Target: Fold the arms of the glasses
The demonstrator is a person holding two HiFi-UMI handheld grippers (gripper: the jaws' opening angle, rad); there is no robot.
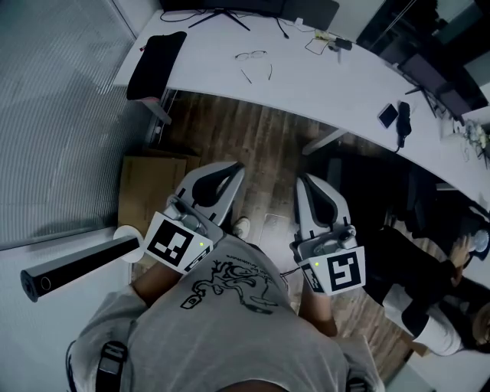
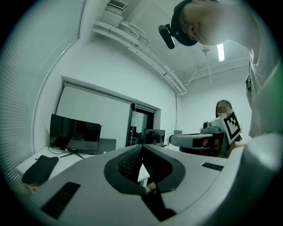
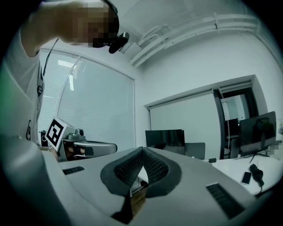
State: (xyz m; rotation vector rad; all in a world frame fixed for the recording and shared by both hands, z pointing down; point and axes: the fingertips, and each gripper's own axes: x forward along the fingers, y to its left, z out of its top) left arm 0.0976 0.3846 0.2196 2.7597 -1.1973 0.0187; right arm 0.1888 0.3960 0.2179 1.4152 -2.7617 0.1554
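Note:
The glasses [image 1: 252,55] lie on the white desk [image 1: 321,76] at the far side of the head view, with both thin arms [image 1: 245,75] spread open toward me. Both grippers are held level over the wooden floor, well short of the desk. My left gripper [image 1: 236,165] has its jaws together with nothing between them, as the left gripper view [image 2: 142,147] also shows. My right gripper [image 1: 304,179] is likewise shut and empty [image 3: 142,149]. The glasses cannot be made out in either gripper view.
A black pouch [image 1: 157,53] lies at the desk's left end, and a monitor foot [image 1: 222,15] stands at the back. A phone [image 1: 387,115] and a black device [image 1: 403,122] lie to the right. A cardboard box [image 1: 149,180] sits on the floor. A seated person [image 1: 429,291] is at the right.

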